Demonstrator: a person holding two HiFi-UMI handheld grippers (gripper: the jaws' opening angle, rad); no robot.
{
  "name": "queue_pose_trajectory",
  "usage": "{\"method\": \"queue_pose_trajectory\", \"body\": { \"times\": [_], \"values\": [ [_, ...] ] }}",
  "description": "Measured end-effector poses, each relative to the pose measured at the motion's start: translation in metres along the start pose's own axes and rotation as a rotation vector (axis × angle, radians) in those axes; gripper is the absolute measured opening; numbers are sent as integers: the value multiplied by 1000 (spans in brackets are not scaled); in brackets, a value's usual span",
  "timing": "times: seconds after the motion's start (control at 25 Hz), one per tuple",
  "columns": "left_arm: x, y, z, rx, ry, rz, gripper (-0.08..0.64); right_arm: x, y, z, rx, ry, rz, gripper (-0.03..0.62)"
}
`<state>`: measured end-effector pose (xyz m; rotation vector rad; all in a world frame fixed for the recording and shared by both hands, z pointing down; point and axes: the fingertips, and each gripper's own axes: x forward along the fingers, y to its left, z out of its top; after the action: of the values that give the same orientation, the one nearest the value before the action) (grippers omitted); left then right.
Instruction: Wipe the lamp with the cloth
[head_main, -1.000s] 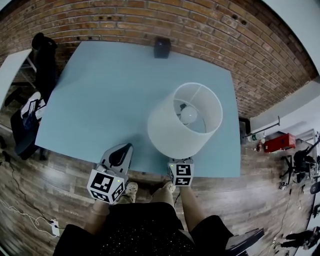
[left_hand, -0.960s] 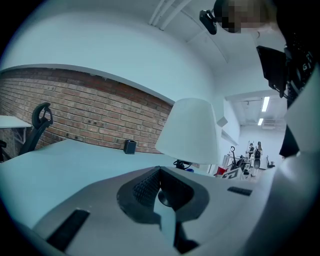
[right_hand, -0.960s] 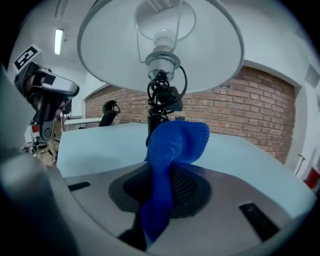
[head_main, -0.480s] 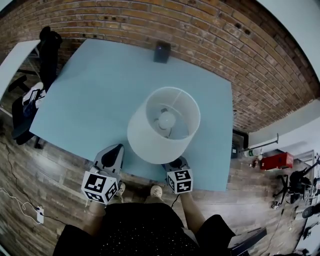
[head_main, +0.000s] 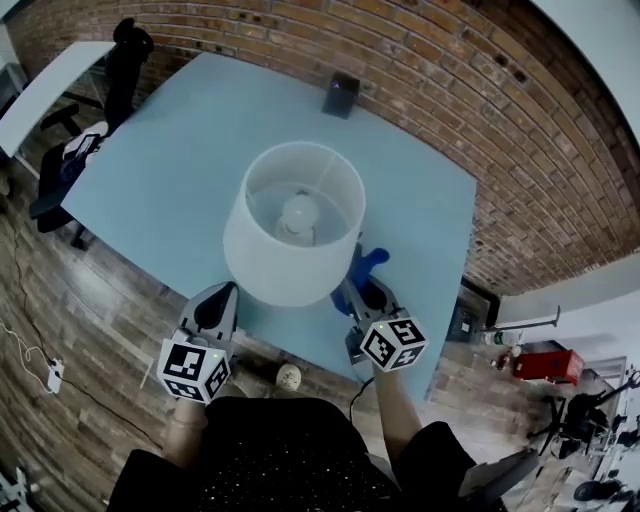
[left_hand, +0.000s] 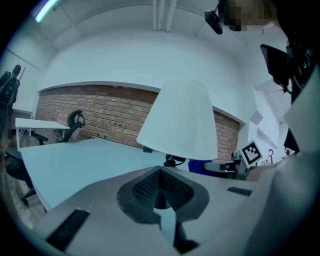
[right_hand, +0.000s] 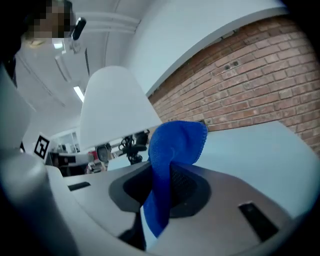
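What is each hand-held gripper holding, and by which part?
Right hand-held gripper pinches the blue cloth partway along its length; left hand-held gripper is shut, empty.

The left claw (head_main: 221, 294) was held low on the person's left side, its jaws closed together with nothing between them. The right claw (head_main: 357, 287) reached a little further forward, its jaws clamped on a fold of blue cloth (right_hand: 171, 150). Both forearms extended forward from the body, marker cubes facing upward.

Lamp shade (head_main: 262, 272) matt, smooth; cloth (right_hand: 177, 142) nubbly (microfibre look); table (head_main: 170, 170) smooth matt; wall (head_main: 450, 90) rough brick.
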<state>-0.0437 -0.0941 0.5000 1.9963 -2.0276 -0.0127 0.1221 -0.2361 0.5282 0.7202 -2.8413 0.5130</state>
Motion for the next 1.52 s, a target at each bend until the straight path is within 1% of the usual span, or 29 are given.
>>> {"method": "queue_pose_trajectory", "body": {
  "times": [0.12,0.24,0.36,0.48,0.6,0.8,0.84,0.96,1.0,1.04,1.12,1.2,1.32,1.44,1.52],
  "values": [
    [-8,-9,-1,-6,-23,46,9,20,3,21,100,-64,131,80],
    [-17,-14,4,-5,-45,87,8,42,6,25,196,-82,242,80],
    [-27,-13,5,-8,-49,135,9,59,13,18,268,-73,327,80],
    [-38,-7,2,-19,-49,181,9,77,23,5,283,-40,363,80],
    [-44,-4,-1,-27,-49,209,9,94,25,-16,265,30,350,80],
    [-45,-6,-6,-27,-35,212,8,112,18,-62,164,218,278,80],
    [-44,-6,-6,-27,-33,210,9,113,16,-67,139,252,265,80],
    [-40,-8,-6,-28,-36,204,9,115,10,-76,15,360,219,78],
    [-39,-9,-5,-28,-38,200,8,114,8,-78,-7,389,203,78],
    [-38,-11,-4,-30,-39,195,9,112,6,-79,-6,406,190,78],
    [-38,-14,-3,-33,-42,181,8,105,0,-79,37,406,155,78],
    [-41,-14,-2,-41,-44,170,9,93,-10,-78,81,386,99,78],
    [-44,-12,-5,-61,-40,153,9,61,-16,-70,129,349,28,78],
    [-38,-15,-12,-75,-28,119,9,21,-18,-55,172,273,-9,78],
    [-31,-23,-16,-76,-21,94,9,-8,-22,-44,173,214,-38,78]
  ]
}}
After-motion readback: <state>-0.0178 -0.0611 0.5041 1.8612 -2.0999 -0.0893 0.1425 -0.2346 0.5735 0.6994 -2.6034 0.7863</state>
